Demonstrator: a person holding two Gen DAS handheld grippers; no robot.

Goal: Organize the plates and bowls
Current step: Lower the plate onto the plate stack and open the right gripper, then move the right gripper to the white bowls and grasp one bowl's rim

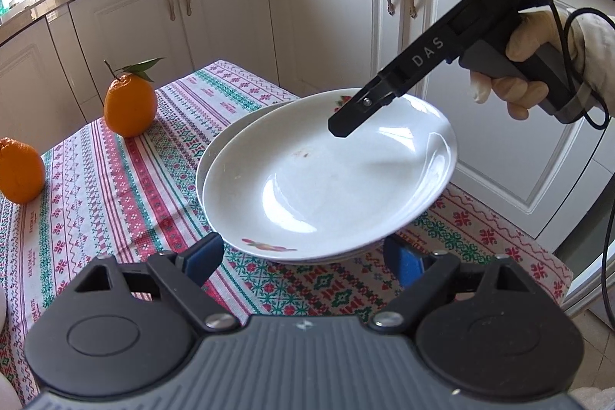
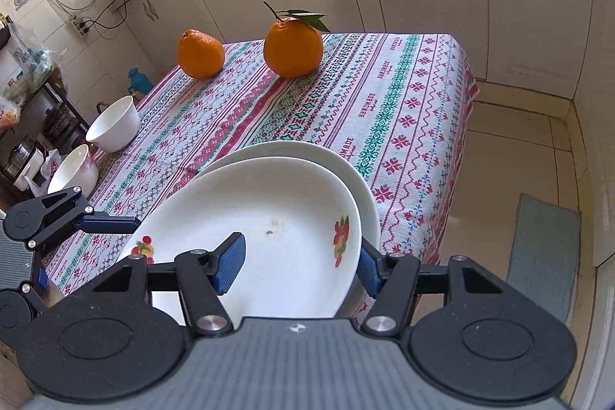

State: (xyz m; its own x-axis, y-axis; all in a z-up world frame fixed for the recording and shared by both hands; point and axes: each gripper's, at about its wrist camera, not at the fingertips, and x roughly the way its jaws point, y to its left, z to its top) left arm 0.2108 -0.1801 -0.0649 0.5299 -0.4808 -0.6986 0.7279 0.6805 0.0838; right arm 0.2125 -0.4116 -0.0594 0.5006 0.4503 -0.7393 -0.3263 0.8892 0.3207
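Observation:
A white plate with fruit prints (image 1: 330,179) (image 2: 276,241) lies tilted on a second white plate (image 1: 207,160) (image 2: 357,179) at the near corner of the table. My right gripper (image 2: 301,266) is open, its jaws wide on either side of the top plate's near rim, one pad above the plate. It shows in the left wrist view (image 1: 346,125) over the plate's far rim. My left gripper (image 1: 303,256) is open, wide around the plates' near edge, and appears at the left of the right wrist view (image 2: 111,219). Two white bowls (image 2: 113,125) (image 2: 73,171) stand at the table's left edge.
Two oranges (image 2: 200,53) (image 2: 293,49) sit at the far side of the patterned tablecloth (image 2: 384,102); they also show in the left wrist view (image 1: 130,110) (image 1: 19,171). White cabinets (image 1: 326,25) surround the table. A mat (image 2: 542,252) lies on the floor.

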